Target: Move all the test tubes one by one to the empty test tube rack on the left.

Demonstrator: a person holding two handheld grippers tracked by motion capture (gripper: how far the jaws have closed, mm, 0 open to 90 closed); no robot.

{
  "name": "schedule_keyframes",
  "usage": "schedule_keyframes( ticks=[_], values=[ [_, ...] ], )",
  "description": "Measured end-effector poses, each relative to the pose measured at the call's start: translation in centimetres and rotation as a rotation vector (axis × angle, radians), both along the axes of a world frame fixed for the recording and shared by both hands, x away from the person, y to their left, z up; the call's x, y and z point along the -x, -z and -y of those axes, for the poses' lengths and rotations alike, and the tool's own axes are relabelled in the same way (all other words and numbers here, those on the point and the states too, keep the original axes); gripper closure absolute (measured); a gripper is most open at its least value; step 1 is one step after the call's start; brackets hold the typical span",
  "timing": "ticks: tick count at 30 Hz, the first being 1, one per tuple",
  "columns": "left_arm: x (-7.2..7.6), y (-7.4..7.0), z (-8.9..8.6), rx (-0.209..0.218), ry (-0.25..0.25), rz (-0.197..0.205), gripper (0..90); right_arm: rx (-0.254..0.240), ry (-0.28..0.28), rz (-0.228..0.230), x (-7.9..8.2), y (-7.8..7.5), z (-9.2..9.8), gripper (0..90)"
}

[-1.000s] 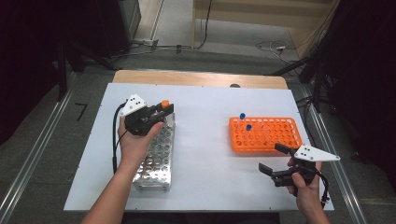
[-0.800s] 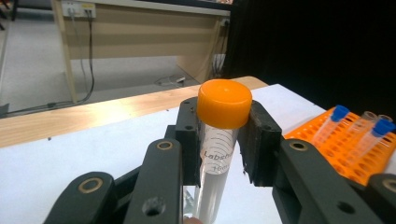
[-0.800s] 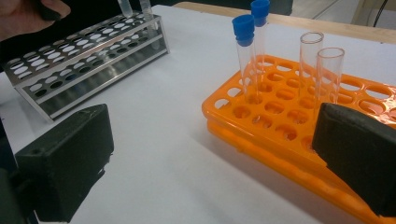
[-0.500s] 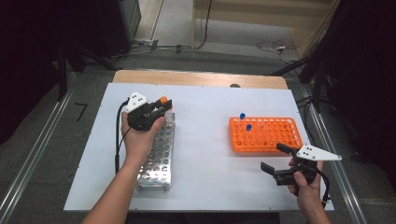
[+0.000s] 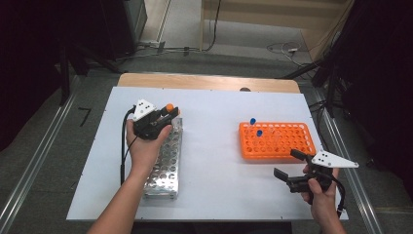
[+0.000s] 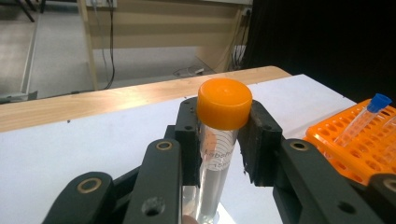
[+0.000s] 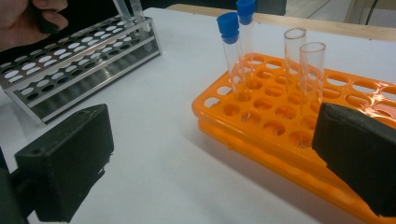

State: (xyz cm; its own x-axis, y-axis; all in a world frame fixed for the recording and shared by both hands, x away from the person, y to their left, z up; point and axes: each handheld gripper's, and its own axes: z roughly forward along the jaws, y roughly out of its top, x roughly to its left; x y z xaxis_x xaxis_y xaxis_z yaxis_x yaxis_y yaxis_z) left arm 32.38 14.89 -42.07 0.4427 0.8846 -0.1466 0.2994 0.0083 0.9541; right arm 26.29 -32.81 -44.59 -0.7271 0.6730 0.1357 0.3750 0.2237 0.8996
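In the left gripper view the left gripper (image 6: 224, 140) has its jaws pinched on a clear centrifuge tube (image 6: 215, 158) just under its orange cap (image 6: 224, 103); printed lettering and graduation marks run down the tube wall, detail the high view is too far off to show. There the left gripper (image 5: 163, 118) sits over the far end of a metal tube rack (image 5: 165, 161) at the left of the white surface (image 5: 214, 141), with the orange cap (image 5: 169, 107) a small dot at the jaws. Whether the tube's foot stands in a rack hole cannot be told.

The right gripper (image 7: 210, 158) has its jaws spread wide with nothing between them, hovering near the closer edge of an orange tube rack (image 7: 280, 140). The right gripper view shows two blue-capped tubes (image 7: 231, 51) and two uncapped clear tubes (image 7: 310, 74) upright in that rack; in the high view only the blue caps (image 5: 256, 126) on the orange tube rack (image 5: 275, 140) are plain. In the high view the right gripper (image 5: 292, 168) lies near that rack's near right corner.
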Motion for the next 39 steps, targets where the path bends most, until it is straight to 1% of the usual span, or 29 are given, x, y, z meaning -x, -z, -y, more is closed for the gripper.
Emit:
schedule_keyframes(
  ticks=[3, 5, 6, 7, 9, 10, 13, 14, 16, 18, 21, 22, 24, 25, 29, 30, 32, 35, 39],
  values=[
    [0.2, -0.1, 0.3, -0.031, -0.005, 0.003, 70.8, -0.001, 0.002, 0.001, 0.0, 0.0, 0.1, 0.0],
    [0.3, -0.1, 0.5, -0.064, -0.018, 0.001, 71.3, -0.005, 0.002, 0.000, 0.0, 0.0, 0.1, 0.0],
    [0.3, -0.1, 0.7, -0.087, -0.024, -0.013, 72.1, -0.005, 0.003, 0.000, 0.0, 0.0, 0.1, 0.0],
    [0.3, 0.1, 0.9, -0.103, -0.019, -0.027, 72.5, -0.005, 0.003, 0.000, -0.1, 0.0, 0.2, 0.0],
    [0.4, 0.4, 1.2, -0.148, -0.018, -0.031, 72.9, -0.003, 0.005, 0.001, -0.1, 0.0, 0.2, 0.0],
    [0.4, 0.5, 1.3, -0.153, -0.021, -0.040, 73.1, -0.002, 0.005, 0.001, -0.1, 0.0, 0.2, 0.0],
    [0.1, 0.9, 1.1, -0.124, -0.013, -0.100, 71.9, -0.003, 0.010, -0.001, -0.1, 0.1, 0.3, 0.0],
    [0.0, 1.0, 1.1, -0.120, -0.012, -0.111, 70.2, -0.004, 0.010, 0.000, -0.1, 0.1, 0.3, 0.0],
    [0.0, 1.1, 1.1, -0.127, -0.005, -0.119, 66.9, -0.003, 0.009, -0.003, -0.1, 0.1, 0.3, 0.0],
    [0.0, 1.0, 1.1, -0.115, 0.001, -0.125, 63.2, -0.001, 0.011, -0.003, -0.1, 0.1, 0.2, 0.0],
    [0.1, 0.8, 1.0, -0.088, 0.003, -0.123, 54.9, 0.002, 0.010, -0.001, -0.2, 0.2, 0.2, 0.0],
    [0.2, 0.7, 0.9, -0.071, 0.009, -0.123, 50.9, 0.001, 0.011, 0.000, -0.2, 0.2, 0.2, 0.0],
    [0.4, 0.5, 0.8, -0.045, 0.030, -0.121, 40.2, 0.003, 0.012, -0.002, -0.2, 0.2, 0.3, 0.0],
    [0.6, 0.4, 0.8, -0.043, 0.043, -0.117, 34.7, 0.002, 0.014, -0.004, -0.2, 0.2, 0.2, 0.0],
    [1.5, -0.2, 0.8, -0.010, 0.097, -0.104, 18.4, 0.004, 0.019, -0.004, -0.3, 0.2, 0.2, 0.0],
    [1.8, -0.4, 0.8, -0.009, 0.106, -0.098, 15.1, 0.005, 0.020, -0.003, -0.3, 0.2, 0.2, 0.0],
    [2.5, -0.6, 0.8, 0.003, 0.128, -0.085, 10.0, 0.012, 0.025, -0.002, -0.4, 0.2, 0.2, 0.0],
    [3.5, -1.0, 0.8, 0.013, 0.145, -0.067, 5.1, 0.014, 0.035, -0.001, -0.5, 0.3, 0.2, 0.0],
    [4.7, -1.2, 0.6, 0.029, 0.161, -0.050, 1.5, 0.011, 0.048, -0.002, -0.7, 0.3, 0.0, 0.0]
  ],
)
